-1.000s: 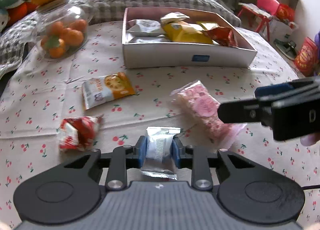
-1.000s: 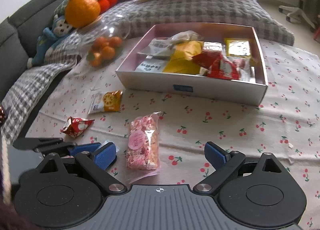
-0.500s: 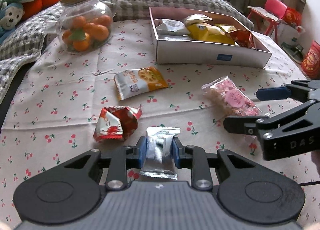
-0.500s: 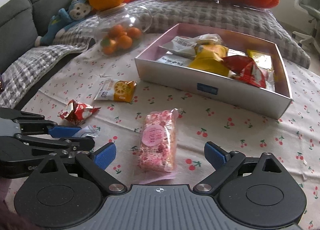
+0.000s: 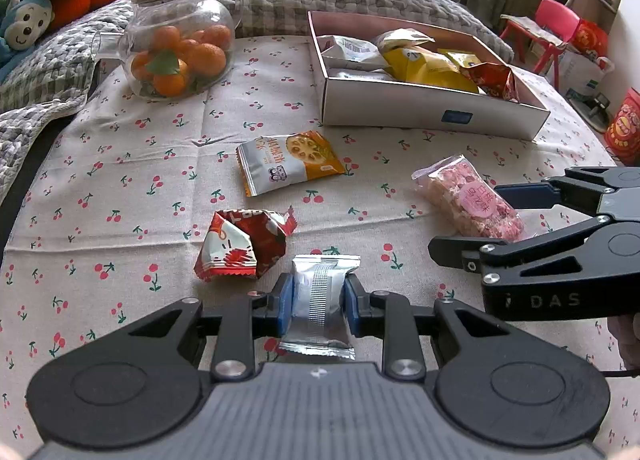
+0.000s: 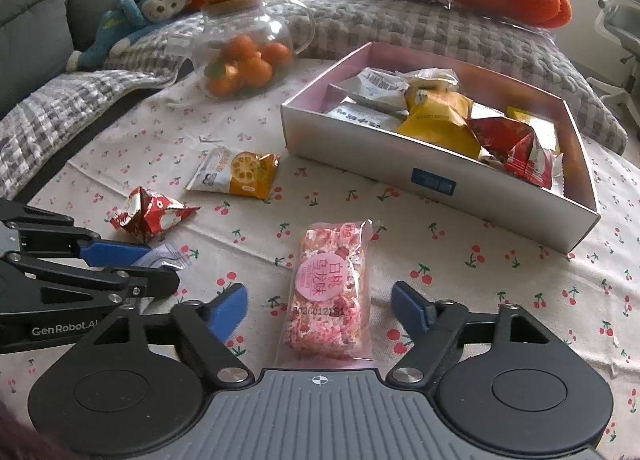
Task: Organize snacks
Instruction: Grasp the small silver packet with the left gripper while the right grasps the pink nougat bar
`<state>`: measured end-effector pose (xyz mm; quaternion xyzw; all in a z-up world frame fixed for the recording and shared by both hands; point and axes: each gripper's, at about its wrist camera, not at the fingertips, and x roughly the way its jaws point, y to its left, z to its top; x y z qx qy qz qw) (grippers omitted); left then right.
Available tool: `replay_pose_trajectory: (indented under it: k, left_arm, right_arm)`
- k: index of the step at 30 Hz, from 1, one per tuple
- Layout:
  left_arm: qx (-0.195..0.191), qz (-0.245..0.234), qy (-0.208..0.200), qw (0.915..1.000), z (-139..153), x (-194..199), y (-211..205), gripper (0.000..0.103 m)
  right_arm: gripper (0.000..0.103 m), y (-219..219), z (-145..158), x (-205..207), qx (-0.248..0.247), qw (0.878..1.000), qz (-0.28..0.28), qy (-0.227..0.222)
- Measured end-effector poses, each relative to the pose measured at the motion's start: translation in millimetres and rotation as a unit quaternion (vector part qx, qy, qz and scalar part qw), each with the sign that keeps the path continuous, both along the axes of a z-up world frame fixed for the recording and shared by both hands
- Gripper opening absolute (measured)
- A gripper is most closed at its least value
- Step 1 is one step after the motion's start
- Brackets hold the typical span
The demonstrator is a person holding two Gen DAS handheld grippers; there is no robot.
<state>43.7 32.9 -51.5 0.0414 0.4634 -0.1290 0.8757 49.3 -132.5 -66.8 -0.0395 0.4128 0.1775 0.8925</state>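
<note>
We hold the silver packet [image 5: 320,302] clamped between the pads of the left gripper [image 5: 318,304], just above the counter [image 5: 120,179]. The right gripper [image 6: 320,306] stands with its jaws apart, straddling the pink packet [image 6: 330,292], which lies flat on the cloth. To grip it well, we centre the pads on its long sides and lower fully before closing. The box [image 6: 432,179] waits beyond, already part-filled; the red packet [image 5: 244,246] and the orange packet [image 5: 290,161] remain loose.
</note>
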Motion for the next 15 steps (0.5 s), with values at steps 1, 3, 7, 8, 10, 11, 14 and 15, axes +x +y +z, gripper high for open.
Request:
replay_pose_trajectory:
  k: [1, 3, 7, 8, 10, 11, 14, 15]
  left_arm:
    - [0.000, 0.000, 0.000, 1.0000, 0.0, 0.1, 0.0, 0.025]
    - [0.001, 0.000, -0.001, 1.0000, -0.1, 0.1, -0.5, 0.025]
    - [0.002, 0.000, -0.001, 1.0000, -0.1, 0.5, -1.1, 0.025]
    - [0.001, 0.000, -0.001, 1.0000, 0.0, 0.4, -1.1, 0.025]
    - [0.001, 0.000, -0.001, 1.0000, 0.1, 0.4, -1.2, 0.025]
    - [0.001, 0.000, -0.001, 1.0000, 0.1, 0.4, -1.2, 0.025]
    - [0.001, 0.000, -0.001, 1.0000, 0.2, 0.4, -1.3, 0.025]
    - [0.001, 0.000, -0.001, 1.0000, 0.2, 0.3, -1.2, 0.024]
  right_arm:
    - [0.072, 0.1, 0.0, 0.0, -0.002, 1.000, -0.001, 0.000]
    - [0.064, -0.6, 0.7, 0.0, -0.004, 1.000, -0.002, -0.001]
    - [0.043, -3.4, 2.0, 1.4, -0.003, 1.000, -0.007, 0.000]
    - [0.041, -3.9, 2.2, 1.7, -0.003, 1.000, -0.008, 0.000]
    - [0.034, -5.3, 3.1, 2.1, -0.002, 1.000, -0.009, 0.001]
    - [0.034, -5.7, 3.8, 2.3, -0.001, 1.000, -0.009, 0.001]
    - [0.031, -7.0, 6.9, 2.5, 0.002, 1.000, -0.010, 0.001]
    - [0.031, -7.3, 7.9, 2.4, 0.004, 1.000, -0.010, 0.002]
